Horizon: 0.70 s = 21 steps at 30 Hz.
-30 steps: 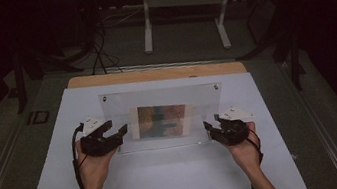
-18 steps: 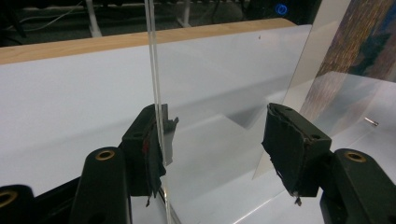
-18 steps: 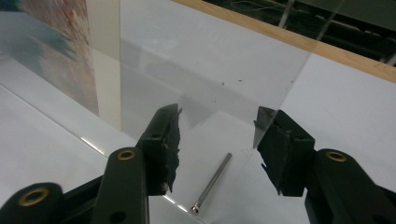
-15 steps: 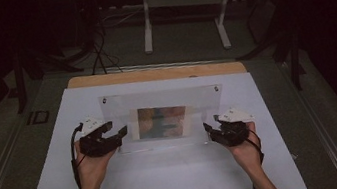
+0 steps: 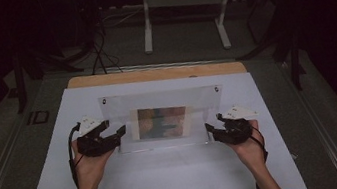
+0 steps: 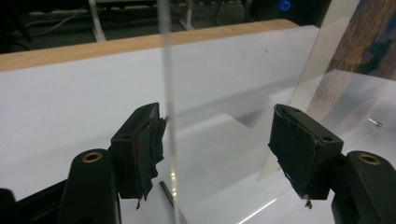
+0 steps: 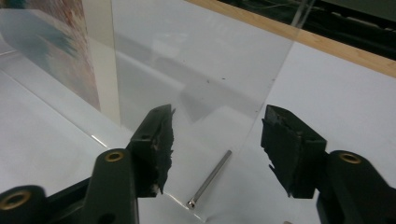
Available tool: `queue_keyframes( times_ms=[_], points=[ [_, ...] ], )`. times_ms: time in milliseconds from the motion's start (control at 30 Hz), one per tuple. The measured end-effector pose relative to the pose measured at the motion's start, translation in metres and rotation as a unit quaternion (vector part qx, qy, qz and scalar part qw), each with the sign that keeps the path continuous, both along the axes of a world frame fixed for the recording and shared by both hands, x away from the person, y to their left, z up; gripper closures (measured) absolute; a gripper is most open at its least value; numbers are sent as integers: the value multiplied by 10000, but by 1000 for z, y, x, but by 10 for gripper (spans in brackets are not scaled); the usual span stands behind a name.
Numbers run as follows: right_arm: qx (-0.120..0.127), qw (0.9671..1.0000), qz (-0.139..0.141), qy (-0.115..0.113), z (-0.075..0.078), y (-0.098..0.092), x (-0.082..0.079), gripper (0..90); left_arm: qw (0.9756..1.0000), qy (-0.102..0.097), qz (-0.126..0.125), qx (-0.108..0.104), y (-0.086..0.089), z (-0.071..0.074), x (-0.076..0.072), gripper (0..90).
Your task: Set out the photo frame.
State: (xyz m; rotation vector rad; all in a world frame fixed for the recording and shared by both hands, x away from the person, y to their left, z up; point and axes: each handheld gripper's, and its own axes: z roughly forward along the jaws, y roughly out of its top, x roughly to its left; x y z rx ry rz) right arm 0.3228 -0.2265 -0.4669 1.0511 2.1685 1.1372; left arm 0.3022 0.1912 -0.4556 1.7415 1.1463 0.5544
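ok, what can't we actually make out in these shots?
- Picture inside the clear acrylic frame: high view, dim and too small to read its subject.
- Same picture: cut off by the image edge in both gripper views.
- Metal pin by the frame's foot: whether it is fixed to the frame, unclear through the acrylic.

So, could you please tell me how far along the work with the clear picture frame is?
Done: the acrylic frame stands upright on the white sheet, picture inside. In hand: the left tool and right tool have just opened, frame edges between unpressed pads. Left: drawing both tools away.
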Motion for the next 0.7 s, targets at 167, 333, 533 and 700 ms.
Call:
queue_keyframes(
  times_ms=[167,333,533,700],
  points=[
    [-7,9999,107,15,5,-4,-1,421,9998,-91,105,-126,13,7,-4,342],
    [-68,9997,217,5,10,-10,-2,418,9992,-179,252,-268,31,14,-8,344],
    [-15,9997,225,-13,18,-26,-2,417,9980,-231,461,-378,48,18,-11,346],
    [-45,9997,245,35,21,-38,0,412,9968,-137,755,-241,60,14,-10,346]
  ],
)
